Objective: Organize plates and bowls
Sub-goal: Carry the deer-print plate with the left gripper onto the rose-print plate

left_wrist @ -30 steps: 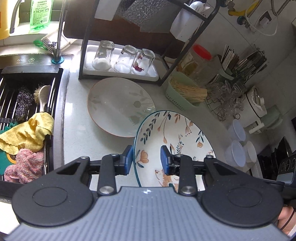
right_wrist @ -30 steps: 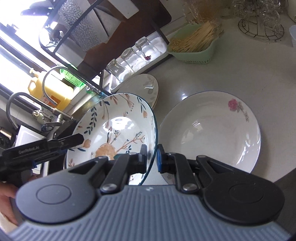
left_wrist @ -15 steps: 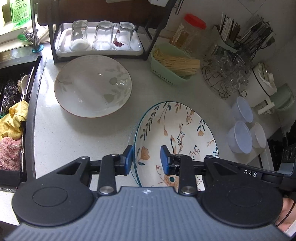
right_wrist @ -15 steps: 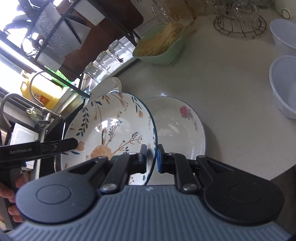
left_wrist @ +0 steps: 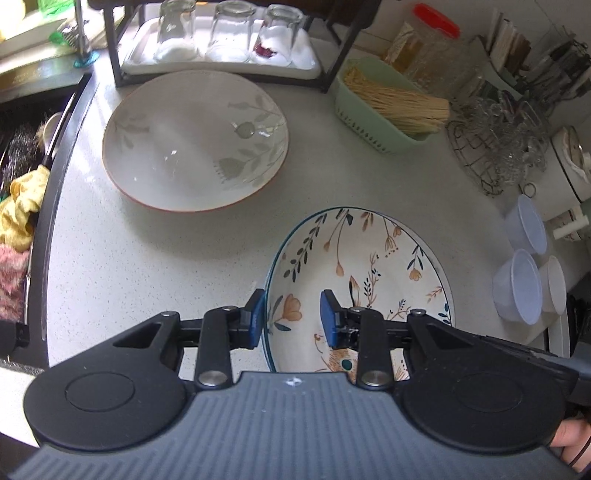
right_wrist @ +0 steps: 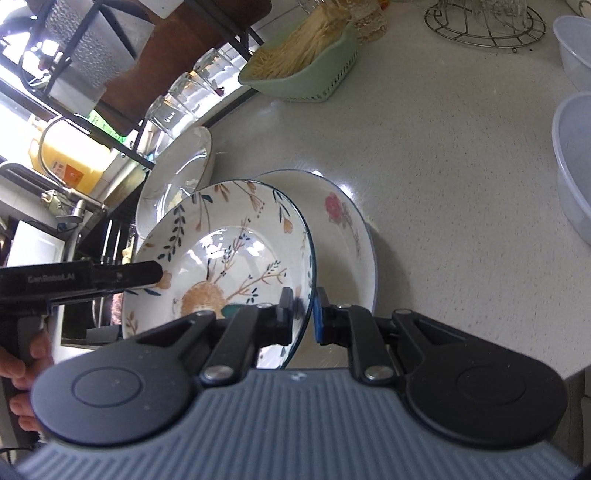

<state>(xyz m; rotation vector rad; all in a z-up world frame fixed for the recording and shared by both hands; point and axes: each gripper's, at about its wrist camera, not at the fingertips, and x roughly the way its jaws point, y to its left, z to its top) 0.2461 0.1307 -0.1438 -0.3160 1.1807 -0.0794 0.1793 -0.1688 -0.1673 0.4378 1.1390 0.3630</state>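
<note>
A: On the pale speckled stone counter [left_wrist: 122,266], where does the deep white plate painted with orange flowers and dark leaves [left_wrist: 365,266] sit?

B: It is tilted over a white plate with a pink rose and thin blue rim [right_wrist: 347,229]; whether the two touch, I cannot tell. The right gripper [right_wrist: 303,317] pinches its blue rim, pads nearly together on either side of the edge.

A: And the left gripper [left_wrist: 291,317]?

B: Part open, straddling the opposite rim. One blue pad lies against the outside of the wall, the other stands over the inner face with a gap showing, so I cannot tell if it truly grips.

A: What else is near?

B: A wide cream bowl with grey-green leaf prints and a reddish rim [left_wrist: 195,140] rests flat on the counter, apart from the floral plate, in front of a black rack with three upturned clear glasses [left_wrist: 229,33]. A mint-green plastic basket of pale sticks [left_wrist: 384,110] stands beside it, and translucent plastic tubs [left_wrist: 517,284] lie by the counter's edge.
</note>
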